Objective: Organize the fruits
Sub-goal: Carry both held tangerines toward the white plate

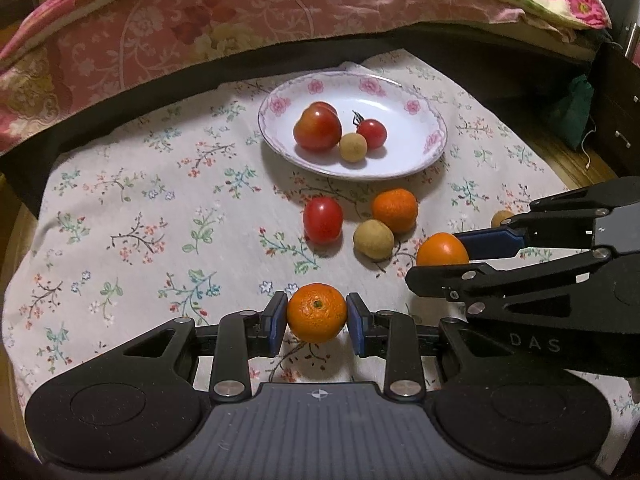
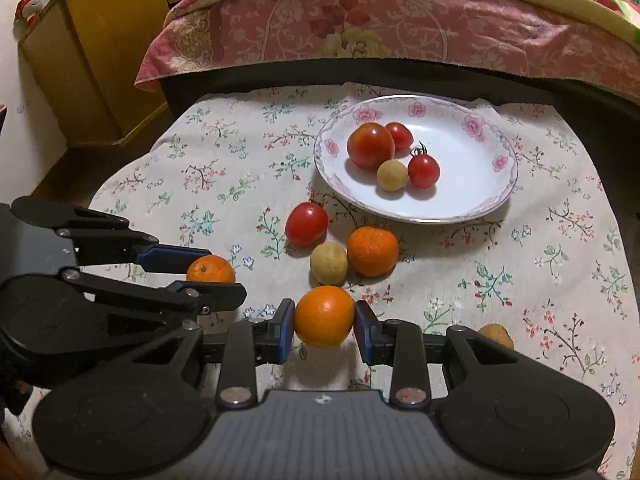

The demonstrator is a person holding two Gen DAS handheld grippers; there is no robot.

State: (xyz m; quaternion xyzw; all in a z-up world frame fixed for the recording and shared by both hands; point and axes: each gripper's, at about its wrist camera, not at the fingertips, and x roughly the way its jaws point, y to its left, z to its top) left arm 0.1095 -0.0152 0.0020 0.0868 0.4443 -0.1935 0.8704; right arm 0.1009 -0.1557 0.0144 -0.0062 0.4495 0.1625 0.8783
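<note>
My left gripper [image 1: 317, 318] is shut on a mandarin with its stem end up [image 1: 317, 313], held just above the floral cloth. My right gripper [image 2: 325, 322] is shut on a smooth orange [image 2: 324, 315]; the same orange [image 1: 442, 249] shows in the left wrist view between the right gripper's fingers [image 1: 492, 242]. A white flowered plate [image 1: 404, 92] holds a big tomato [image 1: 317, 128], a small stemmed tomato [image 1: 372, 133] and a tan longan [image 1: 353, 148]. Loose on the cloth lie a tomato [image 1: 322, 219], a mandarin [image 1: 395, 210] and a longan [image 1: 373, 239].
Another tan fruit [image 2: 496, 334] lies half hidden behind my right gripper's linkage. A bed with a pink patterned cover [image 1: 224, 20] runs along the back. A yellow wooden cabinet [image 2: 96, 52] stands at the back left, a dark drawer unit [image 1: 618, 92] at the right.
</note>
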